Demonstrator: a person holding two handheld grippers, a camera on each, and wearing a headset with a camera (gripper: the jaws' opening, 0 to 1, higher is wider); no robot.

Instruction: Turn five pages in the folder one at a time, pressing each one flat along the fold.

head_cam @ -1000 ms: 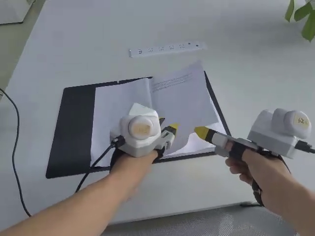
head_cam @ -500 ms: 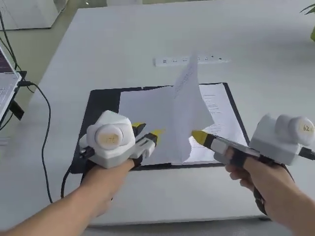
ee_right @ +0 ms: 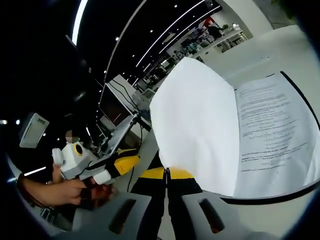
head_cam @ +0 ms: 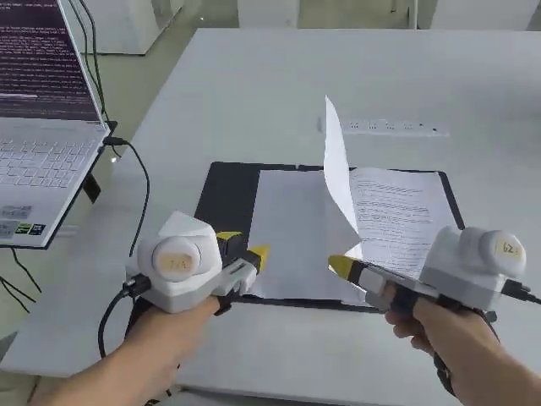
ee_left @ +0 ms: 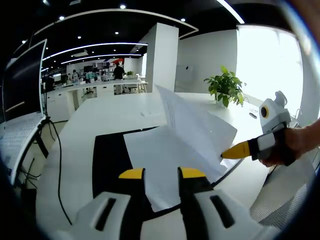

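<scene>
Head view: right gripper [head_cam: 342,266] pinches the near corner of the page [head_cam: 338,173], upright mid-turn over the open folder [head_cam: 224,190]; left gripper [head_cam: 245,246] spread, empty; next, probably lay page left, press fold.

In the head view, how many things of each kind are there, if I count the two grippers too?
Grippers: 2, the left gripper and the right gripper
Folder: 1
Raised page: 1
Laptop: 1
Power strip: 1
Total: 6

Page [head_cam: 337,169] now upright, left hand-held gripper [head_cam: 246,244] aside.
</scene>
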